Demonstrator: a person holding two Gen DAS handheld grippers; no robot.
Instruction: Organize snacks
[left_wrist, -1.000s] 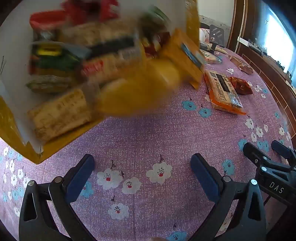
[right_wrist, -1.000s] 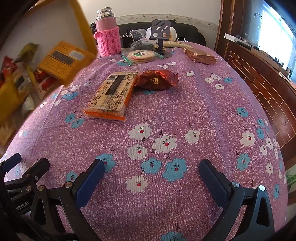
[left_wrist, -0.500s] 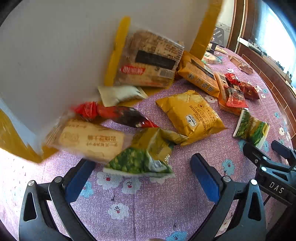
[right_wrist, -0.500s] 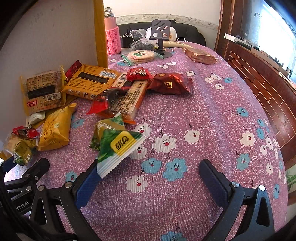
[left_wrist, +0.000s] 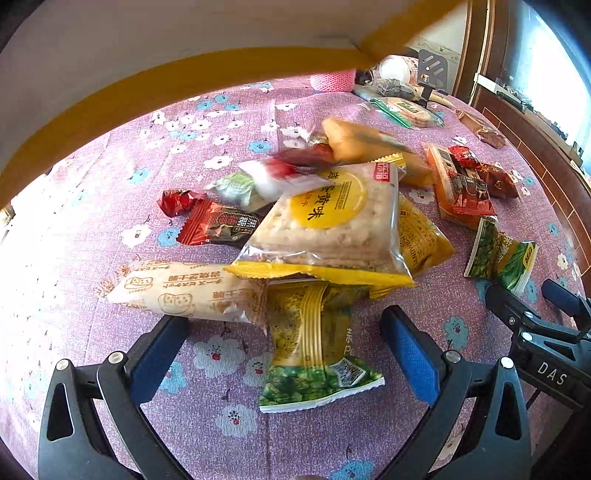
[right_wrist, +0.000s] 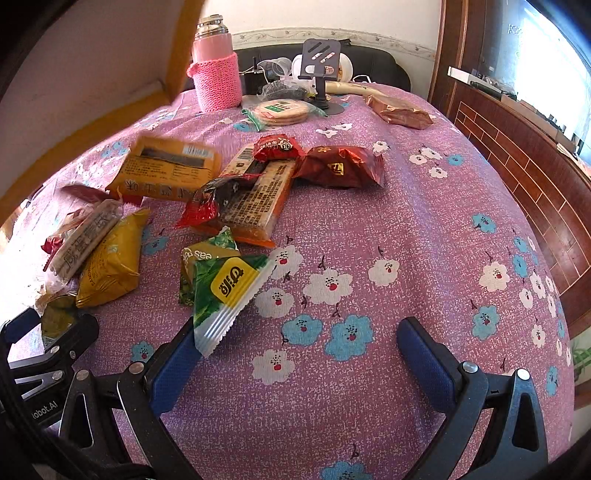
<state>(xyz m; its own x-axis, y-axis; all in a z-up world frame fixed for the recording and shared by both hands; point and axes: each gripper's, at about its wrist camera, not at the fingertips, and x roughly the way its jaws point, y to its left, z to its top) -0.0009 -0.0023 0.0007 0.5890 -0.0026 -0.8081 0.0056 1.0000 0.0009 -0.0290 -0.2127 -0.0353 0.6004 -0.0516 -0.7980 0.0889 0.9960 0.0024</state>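
Several snack packets lie scattered on the purple flowered tablecloth (right_wrist: 424, 236). In the left wrist view a clear cracker pack with a yellow disc (left_wrist: 332, 225) tops the heap, over a beige biscuit bar (left_wrist: 184, 291) and a green pea packet (left_wrist: 314, 354). My left gripper (left_wrist: 284, 350) is open, straddling the pea packet. In the right wrist view a green and yellow packet (right_wrist: 225, 291) rests against the left finger of my open right gripper (right_wrist: 295, 358). An orange box (right_wrist: 166, 170), a long orange pack (right_wrist: 255, 195) and red packets (right_wrist: 340, 166) lie beyond.
A white and yellow box (left_wrist: 184, 48) hangs tilted over the table's far left. A pink flask (right_wrist: 216, 74), a phone stand (right_wrist: 321, 70), a round cracker pack (right_wrist: 282, 110) and a brown packet (right_wrist: 400, 110) stand at the back. The table's right edge meets a wooden wall (right_wrist: 524, 155).
The box has been tipped up and lifted away, and its snacks have spilled onto the cloth. Some packets are still blurred with motion. Both grippers have stayed in place.
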